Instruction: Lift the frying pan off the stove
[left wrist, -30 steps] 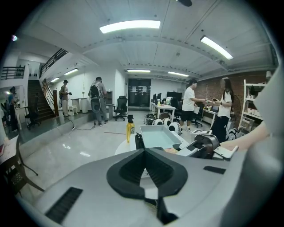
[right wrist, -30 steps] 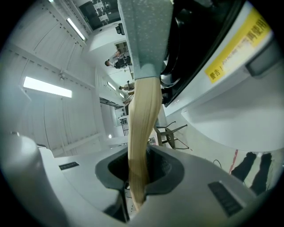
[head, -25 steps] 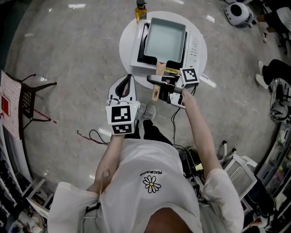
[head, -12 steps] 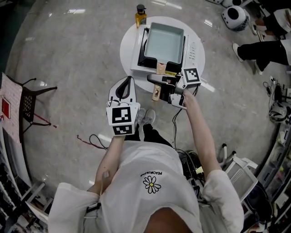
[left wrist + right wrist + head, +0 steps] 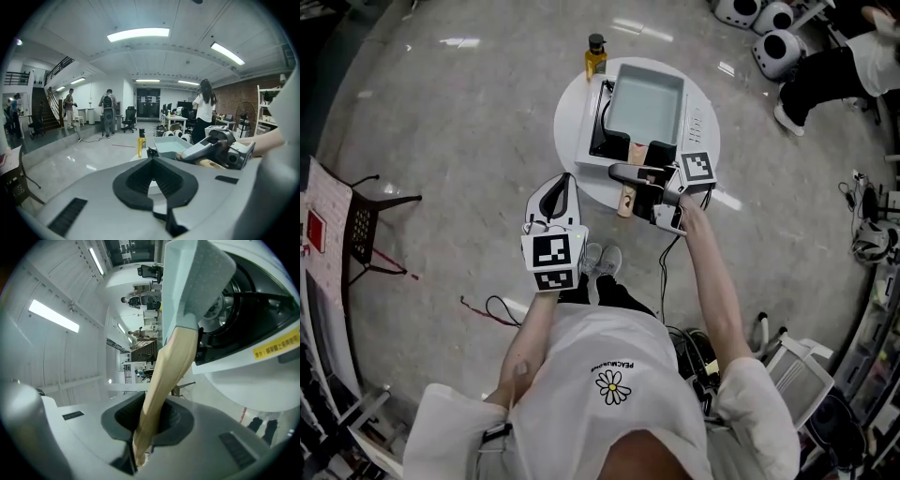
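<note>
A rectangular pale-teal frying pan [image 5: 649,98] sits over the black burner of a white stove [image 5: 696,117] on a round white table [image 5: 572,141]. Its wooden handle [image 5: 627,197] points toward me. My right gripper [image 5: 626,172] is shut across that handle, reaching in from the right. In the right gripper view the handle [image 5: 168,376] runs between the pads and the pan [image 5: 187,282] shows a gap above the burner [image 5: 243,296]. My left gripper [image 5: 561,187] hangs shut and holds nothing, off the table's near-left edge.
A yellow oil bottle [image 5: 596,56] stands at the table's far edge. A dark chair [image 5: 361,211] is on the floor at left, and cables [image 5: 487,305] trail near my feet. People and white round machines [image 5: 773,47] are at the far right.
My right gripper has risen slightly with the pan handle held in it. The left gripper has stayed where it was. The head view has shifted a little.
</note>
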`<state>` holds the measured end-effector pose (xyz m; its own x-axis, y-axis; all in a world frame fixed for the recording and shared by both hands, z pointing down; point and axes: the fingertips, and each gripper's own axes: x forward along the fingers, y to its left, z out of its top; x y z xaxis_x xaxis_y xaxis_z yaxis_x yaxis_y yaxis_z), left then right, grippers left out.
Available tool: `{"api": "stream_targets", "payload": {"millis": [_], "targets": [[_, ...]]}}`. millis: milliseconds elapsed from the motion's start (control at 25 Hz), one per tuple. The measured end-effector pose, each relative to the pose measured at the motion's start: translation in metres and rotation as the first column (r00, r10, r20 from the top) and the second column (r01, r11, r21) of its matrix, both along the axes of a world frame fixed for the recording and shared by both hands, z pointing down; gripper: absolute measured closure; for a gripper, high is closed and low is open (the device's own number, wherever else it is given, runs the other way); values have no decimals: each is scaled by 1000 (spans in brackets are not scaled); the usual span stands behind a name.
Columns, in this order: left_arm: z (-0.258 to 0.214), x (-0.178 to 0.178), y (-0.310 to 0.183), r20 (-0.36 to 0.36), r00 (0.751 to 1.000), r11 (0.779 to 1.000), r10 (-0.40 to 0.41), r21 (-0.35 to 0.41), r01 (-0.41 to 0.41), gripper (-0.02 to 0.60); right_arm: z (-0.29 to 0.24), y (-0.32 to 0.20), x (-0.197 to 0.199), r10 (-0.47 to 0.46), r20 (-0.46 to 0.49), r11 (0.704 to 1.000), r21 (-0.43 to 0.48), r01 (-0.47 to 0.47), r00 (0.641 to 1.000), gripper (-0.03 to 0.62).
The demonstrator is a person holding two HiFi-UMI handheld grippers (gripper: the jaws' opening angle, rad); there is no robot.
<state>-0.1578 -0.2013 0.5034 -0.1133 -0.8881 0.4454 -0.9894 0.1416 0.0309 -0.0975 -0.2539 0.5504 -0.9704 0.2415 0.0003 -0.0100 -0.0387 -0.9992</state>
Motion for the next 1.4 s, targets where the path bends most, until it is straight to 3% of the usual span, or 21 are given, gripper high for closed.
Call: {"api": "stream_targets", "payload": {"millis": [400, 760, 1080, 1400], "targets": [[-24, -6, -2, 3, 1000, 998, 6, 65, -6, 583, -71, 0, -3, -5, 68, 983, 183, -7, 998, 540], [-59, -4, -7, 13, 999, 989, 31, 142, -33, 583, -155, 10, -1, -49, 158, 927, 376, -14, 986, 540], [-96, -9, -11, 28, 999, 974, 41, 221, -46, 583, -205, 28, 5, -92, 152, 836, 549, -7, 984, 540], [-132, -17, -11, 60, 996, 952, 60, 296, -75, 583, -231, 45, 9, -119, 110, 701, 713, 5, 987, 540]]}}
